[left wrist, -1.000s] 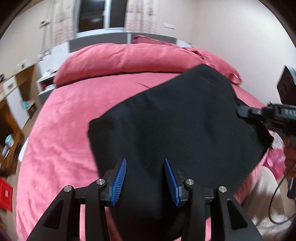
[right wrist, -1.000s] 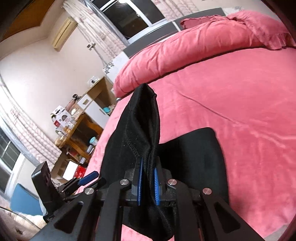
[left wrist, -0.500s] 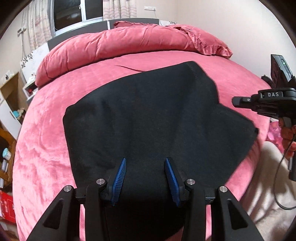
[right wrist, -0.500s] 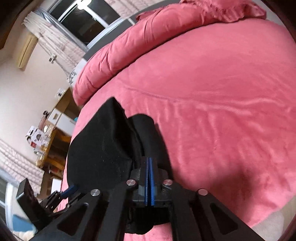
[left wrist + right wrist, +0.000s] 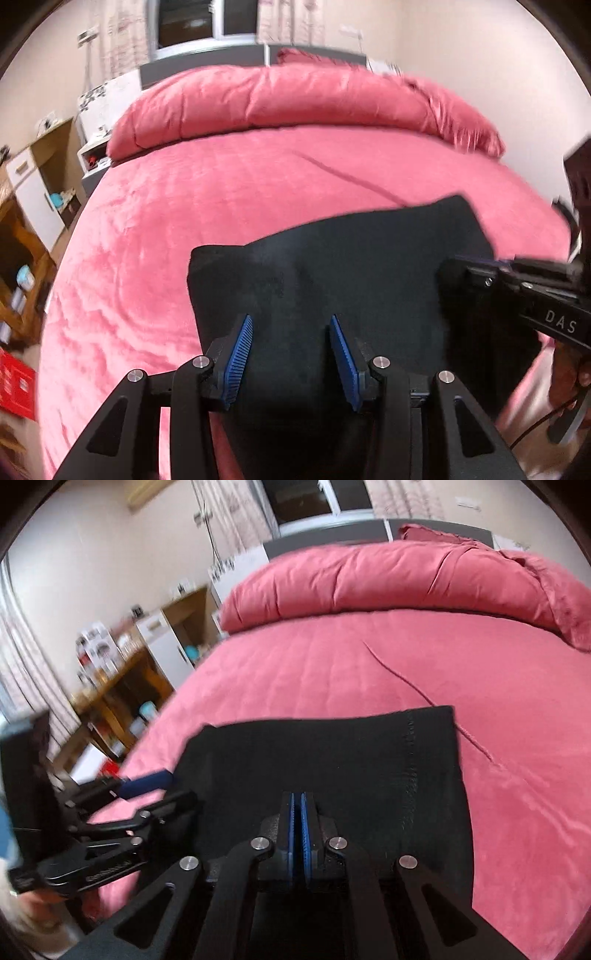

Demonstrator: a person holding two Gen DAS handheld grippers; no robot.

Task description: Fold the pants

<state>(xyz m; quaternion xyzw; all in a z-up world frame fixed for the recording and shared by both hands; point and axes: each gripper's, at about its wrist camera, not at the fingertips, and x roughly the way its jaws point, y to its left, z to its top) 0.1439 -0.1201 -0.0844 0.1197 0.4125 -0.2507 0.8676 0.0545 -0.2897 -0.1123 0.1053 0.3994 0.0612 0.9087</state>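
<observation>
The black pants (image 5: 343,258) lie folded flat on the pink bed, near its front edge, and show in the right wrist view (image 5: 332,753) too. My left gripper (image 5: 290,332) is open, its blue pads apart just above the near part of the pants. My right gripper (image 5: 298,805) has its blue pads pressed together over the near edge of the pants; whether cloth is pinched between them is hidden. Each gripper shows in the other's view: the right one (image 5: 517,280) at the pants' right side, the left one (image 5: 147,782) at their left side.
The pink bedspread (image 5: 221,192) fills the middle, with a rolled pink duvet (image 5: 295,96) at the headboard. Wooden shelves and a white cabinet (image 5: 155,653) stand left of the bed. A wall is to the right. A red box (image 5: 14,384) lies on the floor at left.
The right gripper has brought the raised end of the pants down and over. The pants now lie flat in a smaller rectangle. Both grippers have drawn back toward the bed's front edge.
</observation>
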